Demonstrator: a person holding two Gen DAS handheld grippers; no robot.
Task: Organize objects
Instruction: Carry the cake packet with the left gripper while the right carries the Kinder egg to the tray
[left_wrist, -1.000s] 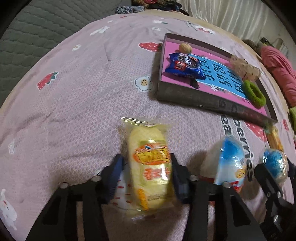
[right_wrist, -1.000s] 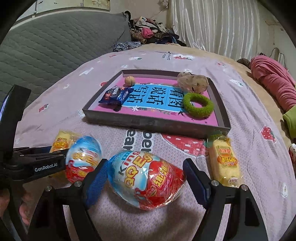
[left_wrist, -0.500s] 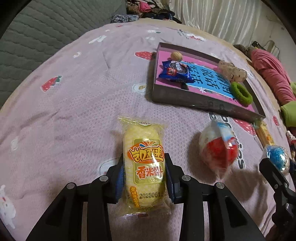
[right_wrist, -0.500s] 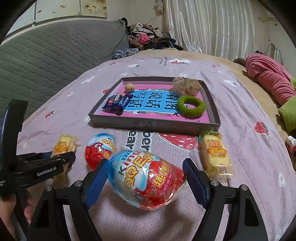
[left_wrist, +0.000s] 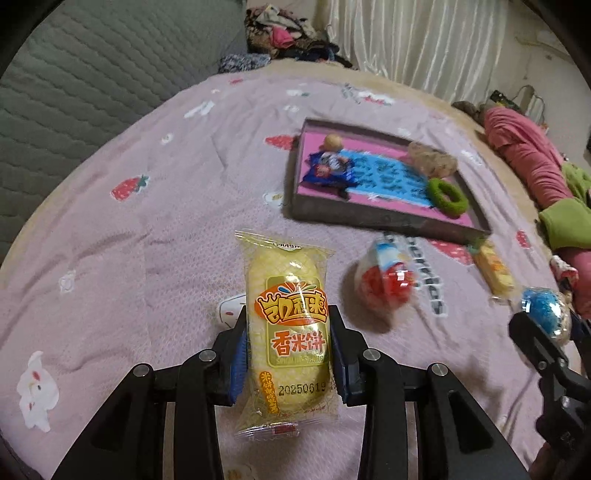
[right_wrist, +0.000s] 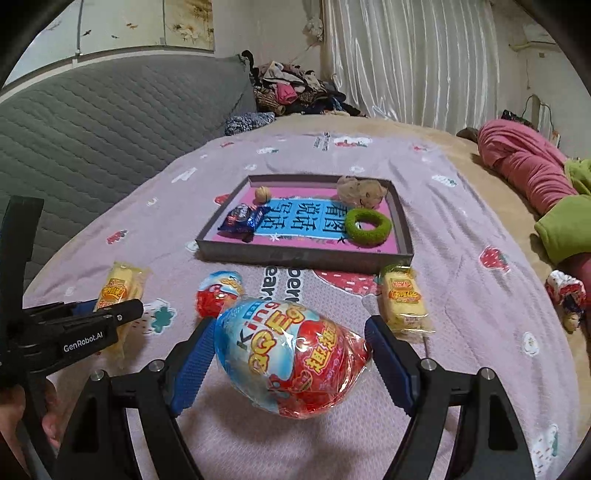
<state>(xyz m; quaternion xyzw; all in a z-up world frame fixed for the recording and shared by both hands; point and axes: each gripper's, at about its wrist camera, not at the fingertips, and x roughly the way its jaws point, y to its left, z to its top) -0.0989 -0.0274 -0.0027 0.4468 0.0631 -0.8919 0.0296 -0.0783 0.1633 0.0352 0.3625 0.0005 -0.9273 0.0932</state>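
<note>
The left tool (left_wrist: 288, 354) is clamped on a yellow plastic-wrapped rice cracker (left_wrist: 288, 321); the right tool (right_wrist: 291, 350) is clamped on a foil-wrapped blue-and-red egg (right_wrist: 291, 354), both above the pink bed (right_wrist: 480, 314).

Rice cracker (left_wrist: 290, 328): glossy clear plastic wrapper. Toy egg (right_wrist: 291, 354): shiny crinkled film. Bedspread (right_wrist: 461, 295): matt woven cloth. Box (right_wrist: 306, 254): matt cardboard. Green ring (right_wrist: 367, 226): fuzzy. Fingers (right_wrist: 192, 362): ribbed blue rubber-like pads.

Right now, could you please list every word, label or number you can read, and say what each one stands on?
"香米饼" and "20250619": the yellow rice cake packet in the left gripper.
"King EGG", partly creased: the egg toy in the right gripper.
"GenRobot.AI": the left gripper's side, right wrist view.
"看图说话写话": the blue sheet in the tray.
Bedspread lettering and other wrappers: too blurred to read.
</note>
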